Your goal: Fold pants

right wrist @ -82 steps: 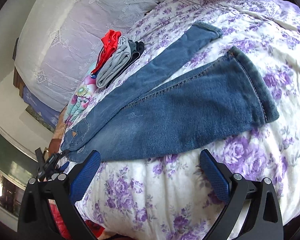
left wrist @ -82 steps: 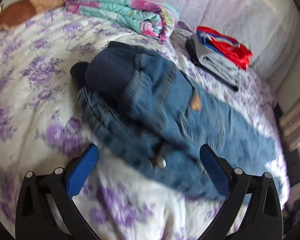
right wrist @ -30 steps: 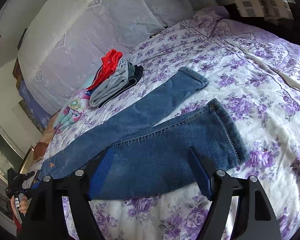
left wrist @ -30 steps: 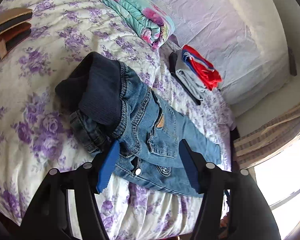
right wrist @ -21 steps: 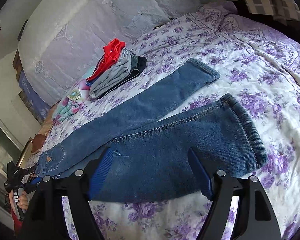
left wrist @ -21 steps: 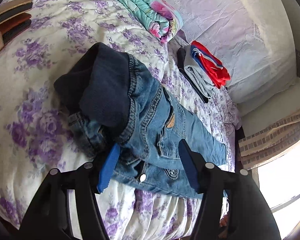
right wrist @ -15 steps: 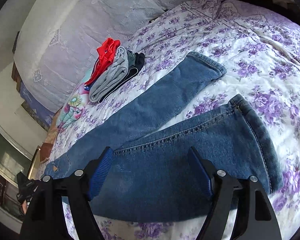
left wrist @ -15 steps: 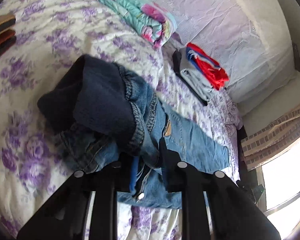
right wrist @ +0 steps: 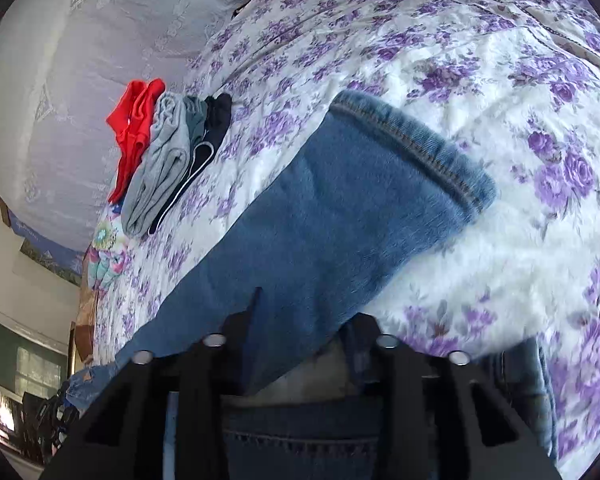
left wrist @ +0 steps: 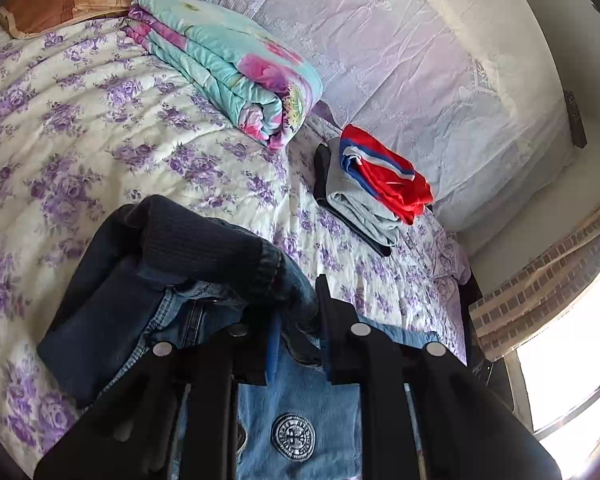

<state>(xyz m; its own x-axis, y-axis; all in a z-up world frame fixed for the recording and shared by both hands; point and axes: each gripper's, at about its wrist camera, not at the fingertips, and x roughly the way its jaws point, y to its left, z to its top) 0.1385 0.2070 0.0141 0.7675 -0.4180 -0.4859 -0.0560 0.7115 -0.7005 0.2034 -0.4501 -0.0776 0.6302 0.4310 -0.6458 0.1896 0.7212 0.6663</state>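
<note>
Blue denim pants (right wrist: 332,216) stretched lengthwise between both tongs: left tongs (left wrist: 296,320) clamped on waistband, right tongs (right wrist: 300,320) just closed on near leg, far leg beyond.

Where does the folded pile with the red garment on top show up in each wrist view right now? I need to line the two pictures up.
Left wrist: pile of folded clothes right of centre, in the upper half, beside the rolled floral blanket.
Right wrist: same pile at upper left, lying tilted, left of the far jeans leg.
Shared landmark: the white lace headboard cover behind it.
</note>
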